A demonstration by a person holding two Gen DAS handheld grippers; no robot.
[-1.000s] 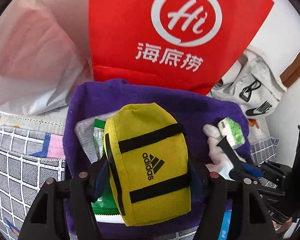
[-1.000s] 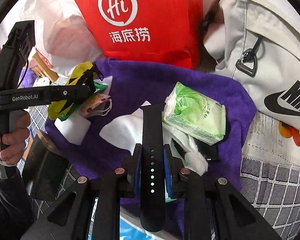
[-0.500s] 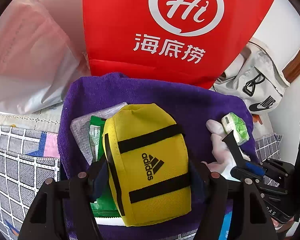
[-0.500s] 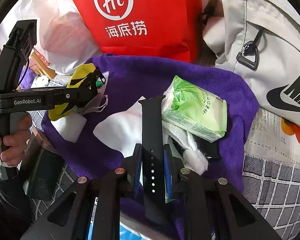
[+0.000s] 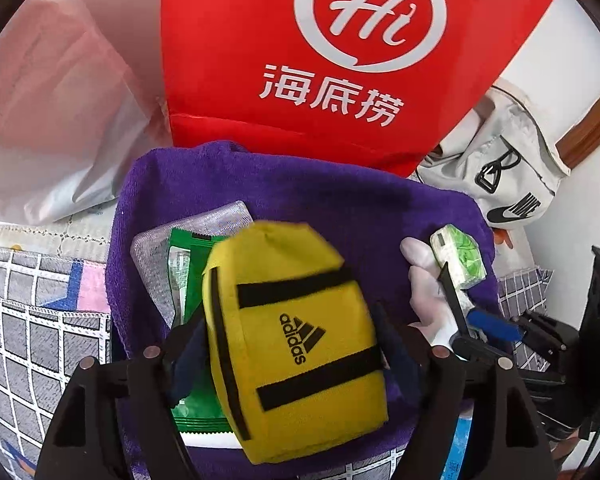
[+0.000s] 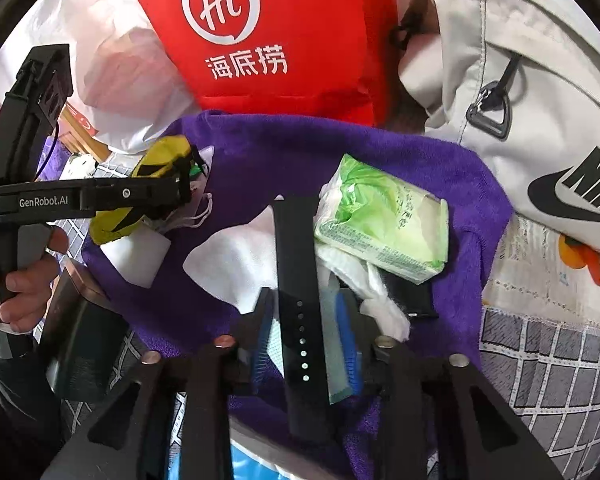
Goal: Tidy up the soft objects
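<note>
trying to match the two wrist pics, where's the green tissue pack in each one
Left wrist: the green tissue pack sits small at the right, on the purple towel's right edge.
Right wrist: the pack lies large at centre right, beside the black watch strap.
Shared landmark: the red Hi bag stands behind the towel in both.

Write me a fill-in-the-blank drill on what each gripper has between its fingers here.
1. Between the left gripper's opening jaws sits a ____ adidas pouch.
2. Between the right gripper's opening jaws lies a black ____.
3. Both lie over a ____ towel.

Missing words: yellow; watch strap; purple
</note>
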